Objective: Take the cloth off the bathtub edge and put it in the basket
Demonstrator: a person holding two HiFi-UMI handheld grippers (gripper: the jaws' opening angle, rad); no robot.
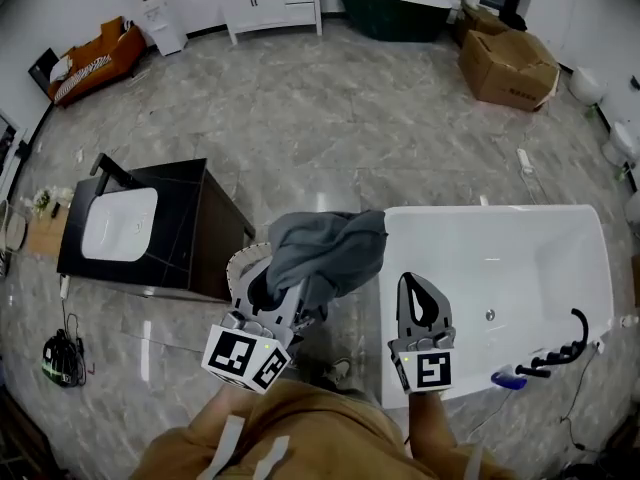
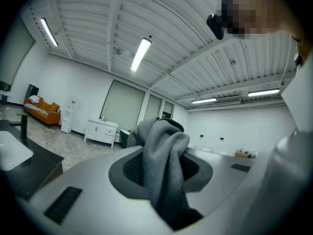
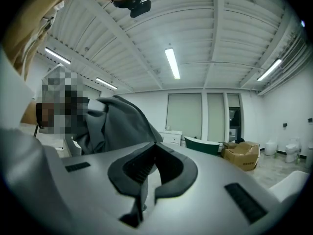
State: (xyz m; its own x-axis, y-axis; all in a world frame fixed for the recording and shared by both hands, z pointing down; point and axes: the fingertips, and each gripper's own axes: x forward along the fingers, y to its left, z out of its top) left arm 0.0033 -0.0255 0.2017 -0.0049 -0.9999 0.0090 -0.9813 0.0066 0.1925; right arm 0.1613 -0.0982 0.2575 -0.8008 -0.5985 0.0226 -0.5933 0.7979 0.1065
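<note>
– Fingers (image 2: 83, 185) on the left gripper (image 1: 285, 293): what have they got?
– They pinch the grey cloth (image 1: 330, 248). In the left gripper view a thick fold of it stands up between the dark pads and bunches over the tips.
– And the right gripper (image 1: 412, 286)?
– Its fingers (image 3: 205, 190) are pressed together, tips meeting, with no cloth between them. The cloth shows off to its left.
– Where is the cloth, then?
– Off the bathtub (image 1: 480, 211) and up in the air, in a loose bundle just left of the tub's near corner. One edge overlaps the white rim in the head view.
– Is the basket in sight?
– Yes, the basket (image 1: 238, 265) shows as a pale round rim on the floor (image 1: 300, 128). It sits beside the dark sink cabinet (image 1: 200, 228), partly under the hanging cloth. Whether the cloth touches it I cannot tell.
</note>
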